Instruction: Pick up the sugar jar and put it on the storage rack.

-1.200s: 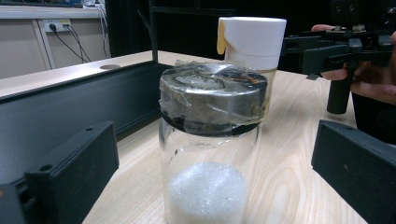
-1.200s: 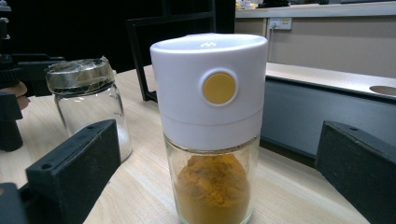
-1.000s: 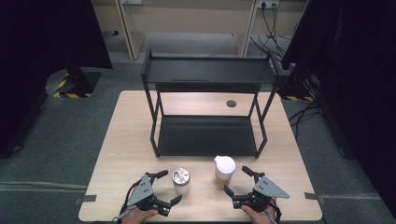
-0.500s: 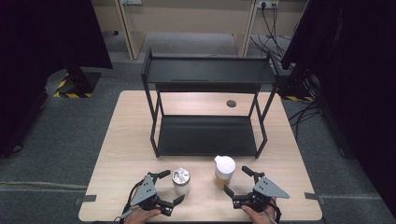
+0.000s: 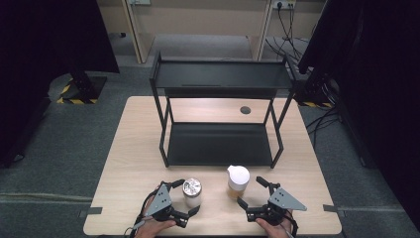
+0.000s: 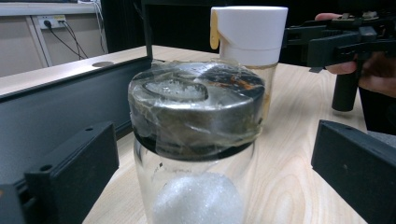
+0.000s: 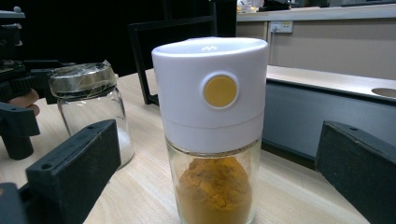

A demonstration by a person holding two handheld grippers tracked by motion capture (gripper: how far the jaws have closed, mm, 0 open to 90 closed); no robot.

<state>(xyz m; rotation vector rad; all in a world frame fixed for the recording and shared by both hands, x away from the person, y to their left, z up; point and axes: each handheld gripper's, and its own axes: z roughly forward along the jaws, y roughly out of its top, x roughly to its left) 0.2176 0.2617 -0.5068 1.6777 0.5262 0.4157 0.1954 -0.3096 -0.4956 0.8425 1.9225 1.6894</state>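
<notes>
Nearest the person, at the front edge of the table [image 5: 124,163], both grippers stand wide open, each with a jar between its jaws and nothing yet clamped. The left gripper [image 5: 182,200] brackets the metal-lidded jar [image 5: 192,192]; in the left gripper view that jar [image 6: 196,140] sits centred between the two black jaws, clear glass with white grains at the bottom and a lid wrapped in what looks like clear tape or film, though the glare makes that hard to be sure of. The right gripper [image 5: 251,192] likewise straddles the white-capped jar [image 5: 237,181], which in the right gripper view [image 7: 212,130] shows orange powder below a broad plastic cap with a yellow button.

Both jars are likely rigid, smooth glass, fairly light, breakable if dropped, and slippery under hard jaws. The best hold is probably on the glass body just under the lid, where the walls are straight; the taped lid and the plastic cap could slip or turn.

Beyond them stands the black two-tier shelf [image 5: 220,74], its lower tray [image 5: 218,144] nearest the jars.
</notes>
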